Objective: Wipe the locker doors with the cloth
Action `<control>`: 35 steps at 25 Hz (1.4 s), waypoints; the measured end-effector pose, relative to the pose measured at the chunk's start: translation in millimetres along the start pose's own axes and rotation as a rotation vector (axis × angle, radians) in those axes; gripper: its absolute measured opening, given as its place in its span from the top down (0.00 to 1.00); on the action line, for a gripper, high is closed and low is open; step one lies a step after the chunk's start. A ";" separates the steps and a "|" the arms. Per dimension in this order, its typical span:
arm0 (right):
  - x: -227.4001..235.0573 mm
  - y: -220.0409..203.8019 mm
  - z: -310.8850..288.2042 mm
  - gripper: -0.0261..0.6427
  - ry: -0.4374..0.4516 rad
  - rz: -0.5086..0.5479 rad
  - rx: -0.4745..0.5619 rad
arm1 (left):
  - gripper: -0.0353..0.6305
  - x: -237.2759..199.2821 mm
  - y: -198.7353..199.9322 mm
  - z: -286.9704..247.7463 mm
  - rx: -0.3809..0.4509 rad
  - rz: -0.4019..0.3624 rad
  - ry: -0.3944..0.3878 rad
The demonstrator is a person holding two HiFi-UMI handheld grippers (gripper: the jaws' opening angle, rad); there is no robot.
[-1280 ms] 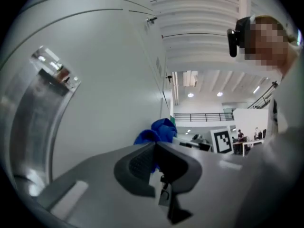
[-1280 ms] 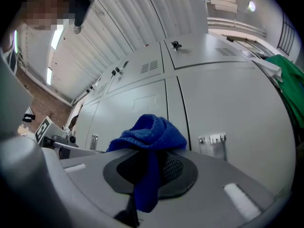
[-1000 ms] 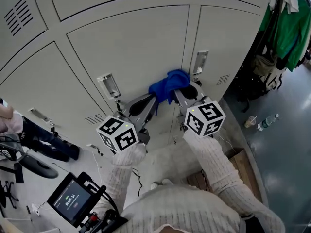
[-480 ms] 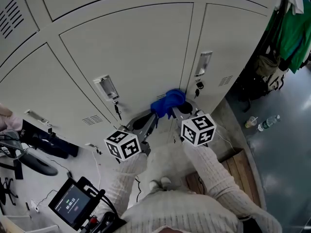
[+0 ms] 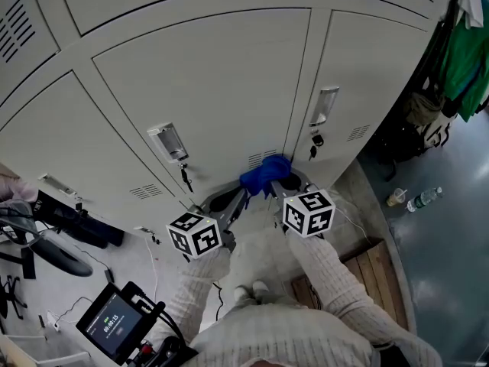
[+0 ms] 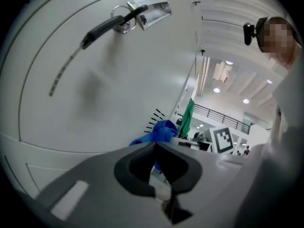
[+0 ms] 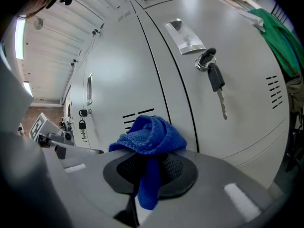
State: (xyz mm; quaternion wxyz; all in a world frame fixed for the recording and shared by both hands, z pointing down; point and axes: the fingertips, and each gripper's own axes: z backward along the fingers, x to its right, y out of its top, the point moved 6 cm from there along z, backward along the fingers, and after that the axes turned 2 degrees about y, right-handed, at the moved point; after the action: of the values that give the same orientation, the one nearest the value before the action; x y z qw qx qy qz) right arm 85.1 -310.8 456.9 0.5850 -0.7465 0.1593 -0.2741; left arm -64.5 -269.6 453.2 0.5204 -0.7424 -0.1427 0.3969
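Near the cloth (image 7: pixel 149 134), a locker key (image 7: pixel 216 87) hangs.

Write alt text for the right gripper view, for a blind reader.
The right gripper pinches a blue cloth in its shut jaws, close to grey locker doors. A key hangs in the lock of the door on the right; green clothing hangs beyond it.
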 end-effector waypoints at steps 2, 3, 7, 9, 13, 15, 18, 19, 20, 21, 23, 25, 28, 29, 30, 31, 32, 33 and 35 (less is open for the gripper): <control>2.7 -1.7 -1.3 0.89 0.004 -0.002 -0.005 | 0.94 -1.6 -0.2 -1.1 0.003 0.000 0.001; 3.8 -2.7 -1.4 0.89 0.005 -0.002 -0.009 | 0.94 -1.8 -0.7 -1.7 0.004 0.000 0.001; 4.3 -3.0 -0.8 0.89 -0.003 0.006 -0.032 | 0.94 -1.1 -1.9 -3.5 -0.012 0.000 0.014; 4.3 -0.3 -0.4 0.89 -0.010 0.010 -0.041 | 0.94 2.7 1.9 -5.9 -0.013 -0.006 0.009; -6.5 2.4 8.6 0.89 0.003 0.011 -0.025 | 0.94 15.3 10.6 3.3 -0.002 -0.054 -0.005; -15.5 4.0 17.0 0.89 0.022 0.019 -0.009 | 0.94 20.6 14.2 14.7 0.019 -0.067 0.006; -31.5 5.1 31.6 0.89 0.061 0.016 0.017 | 0.94 30.6 13.2 36.1 0.062 -0.095 0.029; -38.0 5.6 36.1 0.89 0.077 0.011 0.027 | 0.94 34.1 12.5 43.5 0.076 -0.120 0.041; -45.4 6.4 40.6 0.89 0.095 0.008 0.037 | 0.94 37.8 11.8 50.9 0.090 -0.148 0.055; -53.6 7.6 45.0 0.89 0.115 0.011 0.047 | 0.94 41.4 10.8 58.0 0.102 -0.171 0.067; -71.6 11.0 52.4 0.89 0.162 0.040 0.064 | 0.94 47.6 6.3 69.8 0.116 -0.193 0.081; -87.7 14.6 58.2 0.89 0.202 0.071 0.083 | 0.94 51.8 -0.3 77.9 0.130 -0.180 0.088; -102.2 11.2 69.7 0.89 0.226 0.062 0.100 | 0.94 58.5 -14.4 86.9 0.151 -0.135 0.084; -104.6 7.4 73.3 0.89 0.227 0.048 0.101 | 0.94 60.7 -19.1 89.5 0.149 -0.128 0.082; -106.3 2.7 76.1 0.89 0.226 0.035 0.098 | 0.94 62.6 -23.2 92.0 0.144 -0.126 0.082; -107.9 -2.6 78.0 0.89 0.225 0.022 0.092 | 0.94 64.1 -26.8 94.8 0.140 -0.126 0.084; -109.6 -8.1 79.3 0.89 0.224 0.010 0.084 | 0.94 65.4 -30.0 97.8 0.139 -0.125 0.086; -111.6 -13.2 80.3 0.89 0.226 -0.001 0.076 | 0.94 66.5 -33.0 100.7 0.140 -0.120 0.086; -116.7 -19.8 82.5 0.89 0.241 -0.008 0.065 | 0.94 67.1 -38.3 105.0 0.136 -0.109 0.085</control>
State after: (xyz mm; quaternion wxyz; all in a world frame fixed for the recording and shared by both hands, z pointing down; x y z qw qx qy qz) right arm 39.3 -175.5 436.4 0.5843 -0.6896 0.2163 -0.3691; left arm -91.1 -142.4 442.5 0.5961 -0.7126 -0.1333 0.3450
